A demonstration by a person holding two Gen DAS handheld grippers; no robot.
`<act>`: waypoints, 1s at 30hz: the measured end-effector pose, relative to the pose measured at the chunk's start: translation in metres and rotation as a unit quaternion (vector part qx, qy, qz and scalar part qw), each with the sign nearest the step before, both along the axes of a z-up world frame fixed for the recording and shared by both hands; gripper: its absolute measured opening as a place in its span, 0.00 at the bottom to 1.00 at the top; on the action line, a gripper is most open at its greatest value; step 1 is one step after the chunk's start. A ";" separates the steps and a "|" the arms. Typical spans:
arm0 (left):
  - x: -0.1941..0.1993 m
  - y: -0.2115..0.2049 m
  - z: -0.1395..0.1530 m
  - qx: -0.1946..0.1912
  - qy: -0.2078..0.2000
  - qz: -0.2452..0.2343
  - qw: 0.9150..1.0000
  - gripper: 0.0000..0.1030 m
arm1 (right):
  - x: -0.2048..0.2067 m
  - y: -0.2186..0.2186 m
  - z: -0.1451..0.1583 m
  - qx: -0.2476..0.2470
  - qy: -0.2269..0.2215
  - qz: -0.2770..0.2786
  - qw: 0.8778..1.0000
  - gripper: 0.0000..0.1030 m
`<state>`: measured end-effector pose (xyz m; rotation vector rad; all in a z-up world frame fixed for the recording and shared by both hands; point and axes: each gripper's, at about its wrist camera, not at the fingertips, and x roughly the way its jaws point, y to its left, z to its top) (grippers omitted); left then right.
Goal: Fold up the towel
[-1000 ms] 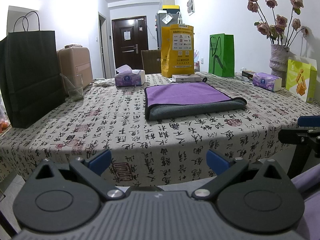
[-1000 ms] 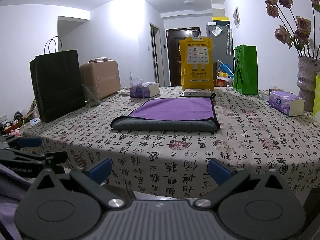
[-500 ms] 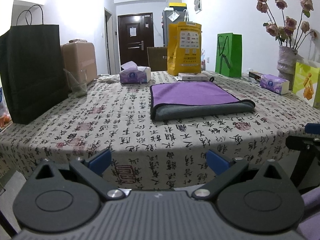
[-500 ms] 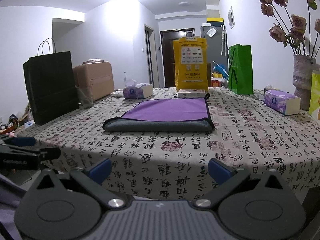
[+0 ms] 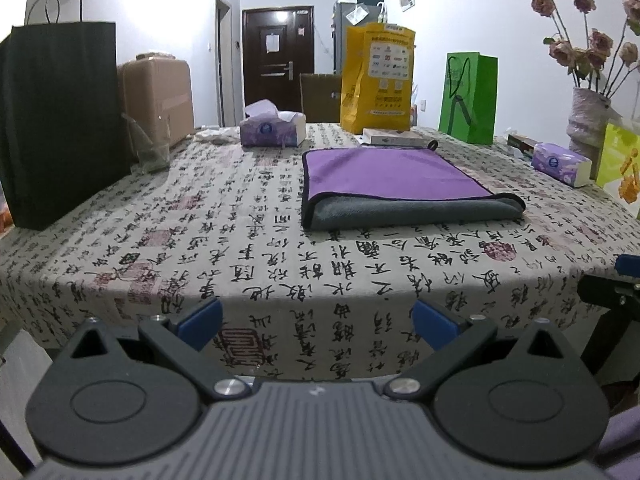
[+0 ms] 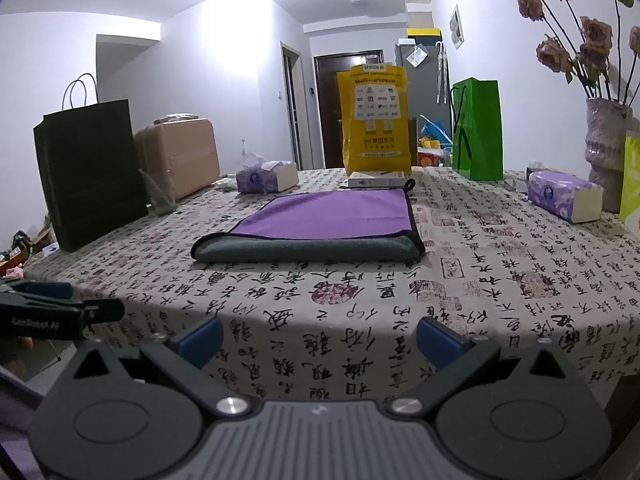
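Observation:
A purple towel with a grey underside [image 5: 396,184] lies folded flat on the table with the calligraphy-print cloth [image 5: 240,248]; its thick grey fold faces me. It also shows in the right wrist view [image 6: 320,224]. My left gripper [image 5: 318,322] is open and empty, in front of the table's near edge and short of the towel. My right gripper [image 6: 320,338] is open and empty, also in front of the near edge. Each gripper shows at the edge of the other's view: the right one [image 5: 616,288] and the left one [image 6: 60,312].
On the table stand a black paper bag [image 5: 60,120], a brown case [image 5: 160,100], a tissue box [image 5: 272,130], a yellow bag [image 5: 378,80], a green bag [image 5: 470,98], a second tissue pack [image 5: 560,162] and a vase of flowers [image 5: 588,120].
Both grippers have risen and moved a little closer to the table, so more of the tabletop shows. The towel has not moved. Both stay open.

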<state>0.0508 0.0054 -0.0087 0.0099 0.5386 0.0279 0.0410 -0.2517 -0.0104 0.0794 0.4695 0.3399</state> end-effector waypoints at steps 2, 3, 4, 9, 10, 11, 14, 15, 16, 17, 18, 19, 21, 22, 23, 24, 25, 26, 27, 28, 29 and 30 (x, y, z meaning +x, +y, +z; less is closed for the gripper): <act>0.006 -0.001 -0.002 -0.001 0.005 -0.001 1.000 1.00 | 0.006 0.000 -0.001 0.002 0.000 -0.003 1.000 1.00; 0.009 -0.001 -0.003 -0.002 0.008 0.000 1.000 1.00 | 0.009 0.000 -0.002 0.003 0.001 -0.005 1.000 1.00; 0.013 0.000 -0.004 -0.002 0.011 0.000 1.000 1.00 | 0.013 0.000 -0.002 0.002 0.002 -0.006 1.000 1.00; 0.034 0.001 -0.004 -0.004 0.015 0.004 1.000 1.00 | 0.036 -0.003 -0.004 0.001 0.003 -0.020 1.000 0.99; 0.039 0.001 -0.003 -0.003 0.015 0.003 1.000 1.00 | 0.040 -0.002 -0.004 -0.002 0.000 -0.021 1.000 0.98; 0.043 0.001 -0.003 -0.003 0.015 0.002 1.000 1.00 | 0.044 -0.002 -0.005 -0.007 -0.006 -0.020 1.000 0.97; 0.055 0.000 -0.002 -0.002 0.014 0.002 1.000 1.00 | 0.056 0.000 -0.008 -0.018 -0.013 -0.013 1.000 0.96; 0.061 0.001 -0.003 -0.002 0.016 0.005 1.000 1.00 | 0.059 0.000 -0.008 -0.019 -0.012 -0.012 1.000 0.95; 0.065 0.001 -0.003 -0.005 0.019 0.007 1.000 1.00 | 0.063 0.000 -0.009 -0.019 -0.011 -0.010 1.000 0.94; 0.071 0.002 -0.003 -0.009 0.024 0.007 1.000 1.00 | 0.066 0.000 -0.011 -0.021 -0.012 -0.009 1.000 0.93; 0.075 0.003 -0.004 -0.012 0.027 0.006 1.000 1.00 | 0.070 0.000 -0.011 -0.023 -0.012 -0.008 1.000 0.92; 0.080 0.003 -0.005 -0.013 0.028 0.004 1.000 1.00 | 0.074 -0.001 -0.012 -0.025 -0.010 -0.008 1.000 0.92; 0.087 0.002 -0.005 -0.012 0.026 -0.002 1.000 1.00 | 0.081 -0.003 -0.014 -0.024 -0.008 -0.011 1.000 0.92; 0.089 0.002 -0.004 -0.011 0.024 -0.006 1.000 0.99 | 0.085 -0.004 -0.014 -0.023 -0.008 -0.012 1.000 0.92; 0.093 0.000 -0.004 -0.009 0.021 -0.010 1.000 0.99 | 0.089 -0.006 -0.014 -0.022 -0.007 -0.014 1.000 0.92; 0.096 0.000 -0.004 -0.007 0.019 -0.013 1.000 0.99 | 0.093 -0.007 -0.015 -0.021 -0.007 -0.016 1.000 0.92; 0.100 -0.001 -0.004 -0.005 0.018 -0.016 1.000 0.99 | 0.098 -0.009 -0.015 -0.018 -0.006 -0.018 1.000 0.92; 0.104 -0.002 -0.004 -0.004 0.017 -0.017 1.000 0.98 | 0.102 -0.011 -0.015 -0.015 -0.005 -0.020 1.000 0.92; 0.108 -0.002 -0.004 -0.003 0.017 -0.017 1.000 0.96 | 0.108 -0.013 -0.015 -0.014 -0.005 -0.023 1.000 0.92; 0.113 -0.002 -0.004 -0.001 0.017 -0.019 1.000 0.93 | 0.113 -0.014 -0.015 -0.016 -0.006 -0.024 1.000 0.91; 0.118 -0.002 -0.004 0.001 0.016 -0.020 1.000 0.92 | 0.117 -0.014 -0.015 -0.018 -0.007 -0.024 1.000 0.89; 0.123 -0.002 -0.005 0.003 0.016 -0.020 1.000 0.91 | 0.121 -0.015 -0.015 -0.020 -0.007 -0.022 1.000 0.85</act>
